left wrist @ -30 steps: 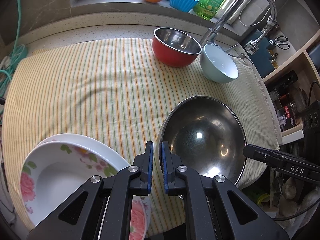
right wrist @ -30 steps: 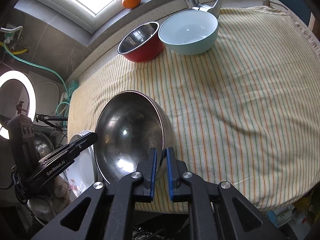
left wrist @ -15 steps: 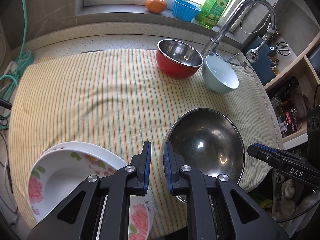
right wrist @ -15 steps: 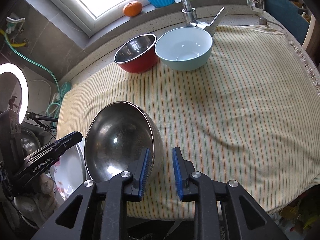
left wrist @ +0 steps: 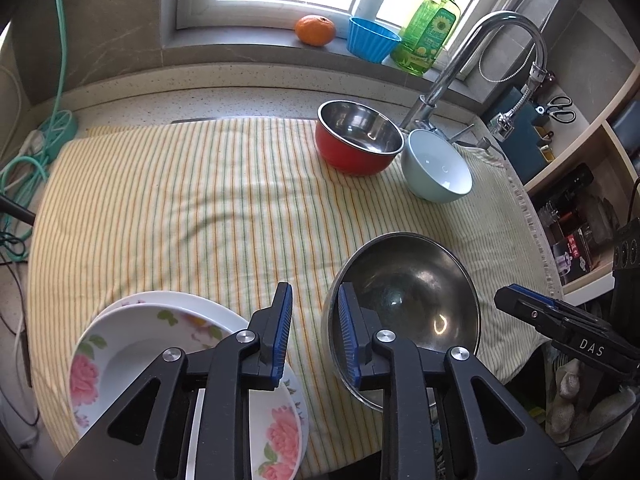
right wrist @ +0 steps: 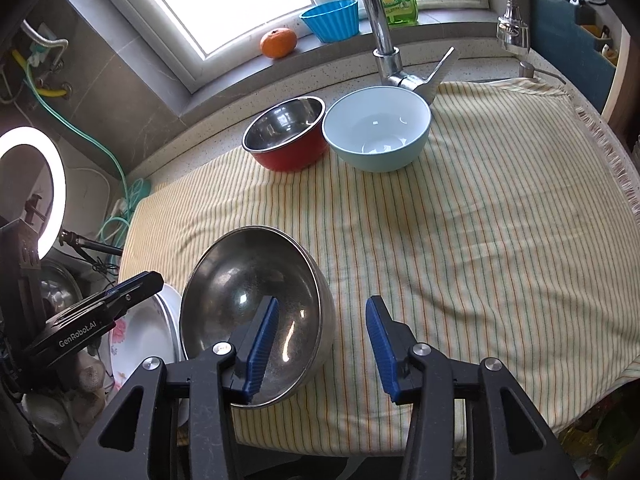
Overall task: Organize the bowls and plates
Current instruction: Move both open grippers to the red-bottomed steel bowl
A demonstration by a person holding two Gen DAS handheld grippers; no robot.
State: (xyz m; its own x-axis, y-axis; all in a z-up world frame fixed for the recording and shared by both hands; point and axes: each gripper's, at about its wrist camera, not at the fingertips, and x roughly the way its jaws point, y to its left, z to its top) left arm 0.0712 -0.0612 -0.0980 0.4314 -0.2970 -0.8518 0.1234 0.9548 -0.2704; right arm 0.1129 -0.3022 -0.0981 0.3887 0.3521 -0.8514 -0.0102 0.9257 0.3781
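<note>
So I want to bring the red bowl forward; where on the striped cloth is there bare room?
Widest bare stretch of the striped cloth: right of the big steel bowl, in front of the pale blue bowl. Another lies between the flowered plates and the red bowl. Crowded: the near edge by both tools, and the back by the faucet.
</note>
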